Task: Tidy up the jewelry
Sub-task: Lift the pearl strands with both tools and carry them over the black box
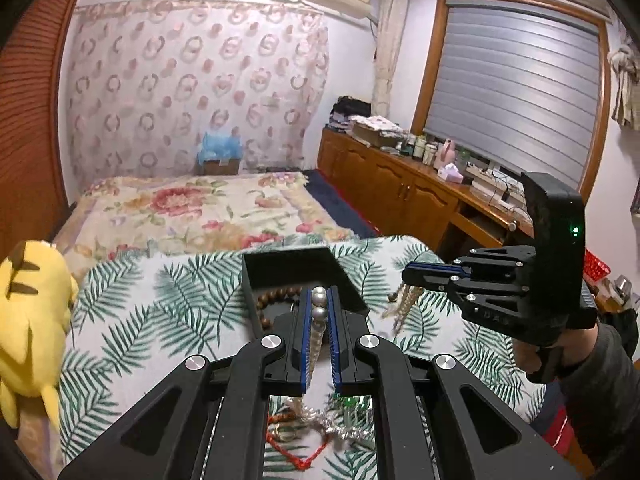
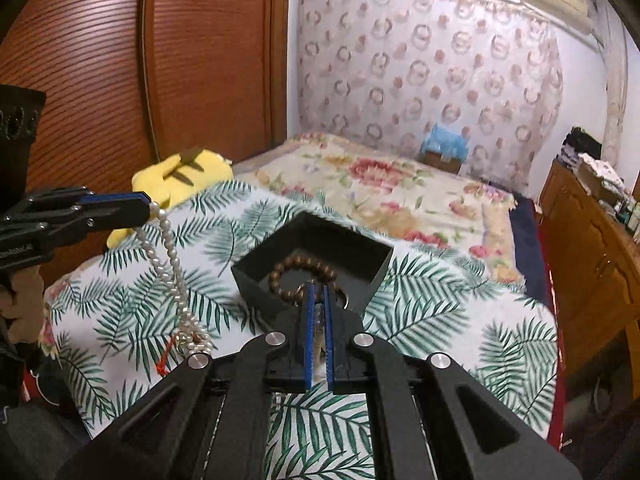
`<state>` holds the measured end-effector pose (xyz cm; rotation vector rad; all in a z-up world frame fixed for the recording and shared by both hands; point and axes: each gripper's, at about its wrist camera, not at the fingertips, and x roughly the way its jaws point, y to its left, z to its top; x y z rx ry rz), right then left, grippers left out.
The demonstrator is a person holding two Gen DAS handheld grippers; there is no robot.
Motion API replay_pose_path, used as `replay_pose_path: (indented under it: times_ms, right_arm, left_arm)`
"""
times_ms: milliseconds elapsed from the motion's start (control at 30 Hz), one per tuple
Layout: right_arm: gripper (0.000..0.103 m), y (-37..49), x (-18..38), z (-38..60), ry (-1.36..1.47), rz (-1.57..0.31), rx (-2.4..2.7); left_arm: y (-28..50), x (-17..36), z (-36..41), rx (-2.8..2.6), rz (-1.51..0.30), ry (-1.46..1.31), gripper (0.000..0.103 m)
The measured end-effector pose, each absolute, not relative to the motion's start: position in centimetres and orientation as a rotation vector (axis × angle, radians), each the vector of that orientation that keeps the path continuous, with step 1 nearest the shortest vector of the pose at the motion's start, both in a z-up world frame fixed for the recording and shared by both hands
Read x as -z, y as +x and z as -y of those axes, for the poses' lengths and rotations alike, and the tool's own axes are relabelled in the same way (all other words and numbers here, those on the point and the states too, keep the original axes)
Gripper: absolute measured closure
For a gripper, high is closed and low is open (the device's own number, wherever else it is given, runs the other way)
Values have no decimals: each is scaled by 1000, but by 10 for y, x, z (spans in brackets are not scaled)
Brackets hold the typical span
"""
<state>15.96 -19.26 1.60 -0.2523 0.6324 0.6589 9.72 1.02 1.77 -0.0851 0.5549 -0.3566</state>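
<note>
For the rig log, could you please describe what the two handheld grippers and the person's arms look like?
Both the left gripper and right gripper are matte black plastic linkages with round silver pivot pins and blue ribbed fingers. The right unit's upright black housing carries a small green light. The person's right hand emerges from a dark grey sleeve. No cables are visible.

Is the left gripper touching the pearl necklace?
Touching. The left wrist view shows pearls of the pearl necklace pinched between the left gripper's blue pads; the right wrist view shows it hanging from the tips.

right claw (image 2: pixel 318 300) grip: blurred, perhaps beads | red cord (image 1: pixel 304 456): partly hidden
</note>
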Motion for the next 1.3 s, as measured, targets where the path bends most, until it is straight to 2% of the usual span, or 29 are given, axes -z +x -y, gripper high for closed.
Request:
replay_pose_path:
  times_ms: [400, 1033, 1300]
  right_arm:
    - [98, 161, -51, 197, -238, -553, -662]
    - [98, 205, -70, 196, -180, -523, -706]
    - [98, 235, -64, 191, -167, -541, -734]
  left_arm:
    - [108, -60, -4, 363, -484, -52, 96]
    - [162, -118, 1, 367, -416, -25, 96]
    - [196, -96, 3, 376, -471, -37, 96]
